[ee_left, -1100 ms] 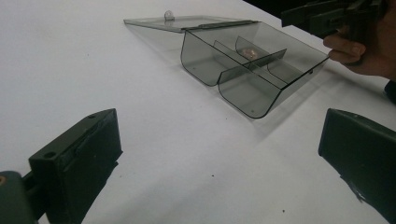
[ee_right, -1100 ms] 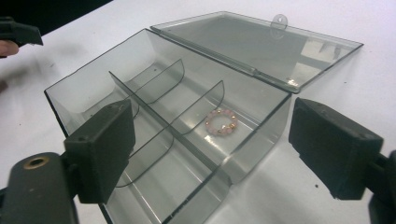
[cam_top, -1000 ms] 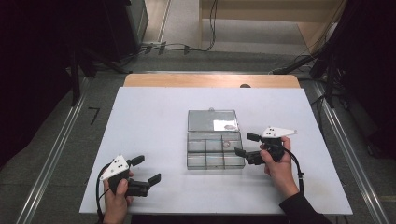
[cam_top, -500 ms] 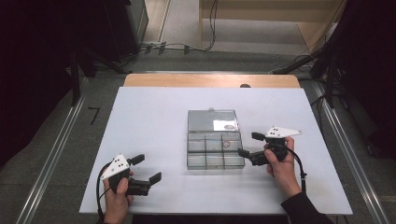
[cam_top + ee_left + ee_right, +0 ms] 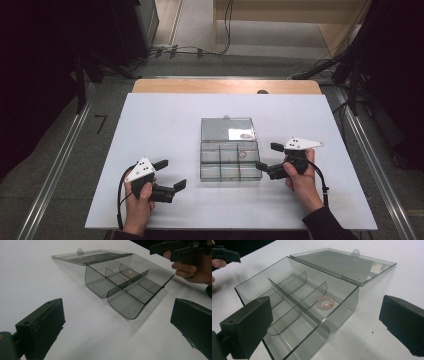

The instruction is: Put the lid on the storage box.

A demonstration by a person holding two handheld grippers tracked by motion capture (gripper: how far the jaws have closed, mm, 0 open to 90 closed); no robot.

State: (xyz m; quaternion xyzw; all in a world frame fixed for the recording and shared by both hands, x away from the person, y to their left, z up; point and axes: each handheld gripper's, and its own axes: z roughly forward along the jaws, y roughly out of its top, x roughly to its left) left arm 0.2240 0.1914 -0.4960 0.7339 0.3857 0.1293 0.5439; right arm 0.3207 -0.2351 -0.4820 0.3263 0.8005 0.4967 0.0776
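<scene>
Centrally on the white table (image 5: 150, 120) sits a clear box (image 5: 230, 162), lid (image 5: 227, 129) flat open toward 12 o'clock. Bead ring (image 5: 325, 302) lies in one rear compartment, by the hinge, at the box's right end in the high view. Right gripper (image 5: 266, 157) at the box's 3 o'clock, just beside it; jaws have just been opening, now wide, nothing between. Left gripper (image 5: 170, 175) at 8 o'clock, apart from the box, jaws wide, empty.

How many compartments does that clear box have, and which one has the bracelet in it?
6, in two rows of three inside the clear box. The bead bracelet lies in the lid-side row's end compartment, nearest the right gripper.
</scene>
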